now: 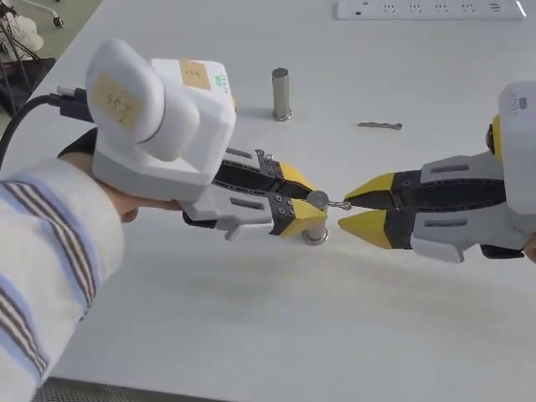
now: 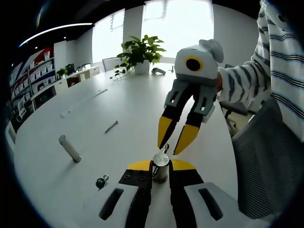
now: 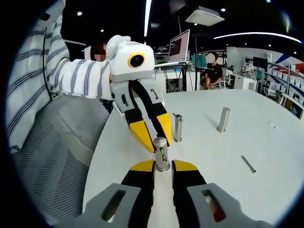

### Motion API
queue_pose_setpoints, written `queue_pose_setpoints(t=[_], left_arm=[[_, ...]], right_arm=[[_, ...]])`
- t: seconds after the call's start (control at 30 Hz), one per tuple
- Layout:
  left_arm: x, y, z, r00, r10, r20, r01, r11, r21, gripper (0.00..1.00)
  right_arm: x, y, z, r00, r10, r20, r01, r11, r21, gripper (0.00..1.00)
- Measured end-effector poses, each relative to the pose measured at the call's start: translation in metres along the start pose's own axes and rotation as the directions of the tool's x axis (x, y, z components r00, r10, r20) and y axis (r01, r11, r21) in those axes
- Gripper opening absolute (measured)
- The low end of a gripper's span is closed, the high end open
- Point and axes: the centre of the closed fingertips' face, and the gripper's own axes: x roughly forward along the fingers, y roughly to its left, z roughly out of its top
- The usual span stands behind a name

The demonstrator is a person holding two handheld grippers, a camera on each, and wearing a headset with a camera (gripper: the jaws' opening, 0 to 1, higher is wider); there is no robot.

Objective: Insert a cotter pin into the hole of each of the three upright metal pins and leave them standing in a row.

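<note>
Clamping metal pin [image 1: 316, 200], left fingers [image 1: 295, 178] closed, right fingers [image 1: 373, 189] parted at cotter pin [image 1: 339, 203], right gripper view adds another pin [image 3: 177, 128]

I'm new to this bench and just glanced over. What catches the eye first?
Two yellow-tipped grippers meet nose to nose at centre: the left gripper clamps an upright metal pin, and the right gripper holds its parted jaws about a cotter pin at that pin's top. Farther back are a second metal pin, standing, and a loose cotter pin, lying flat.
</note>
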Motion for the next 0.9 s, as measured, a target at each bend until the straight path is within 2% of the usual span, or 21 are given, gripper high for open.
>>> queue_pose_setpoints(t=[0.13,0.5,0.9], left_arm=[[0.0001,0.0007,-0.0001,1.0,0.0,-0.001,0.0,1.0,0.0,0.1],[-0.0009,0.0038,-0.0011,1.0,-0.004,-0.008,0.004,1.0,0.001,0.1],[-0.001,0.0049,-0.0009,0.9998,-0.006,-0.021,0.006,1.0,0.023,0.1]], right_arm=[[-0.0026,0.0002,0.0007,0.9999,0.003,0.015,-0.003,1.0,0.025,0.0],[-0.0006,-0.0004,0.0025,0.9997,-0.002,0.023,0.001,0.999,0.05,0.0],[0.0036,0.0004,0.0043,1.0,0.003,-0.002,-0.003,1.0,0.016,0.0]])
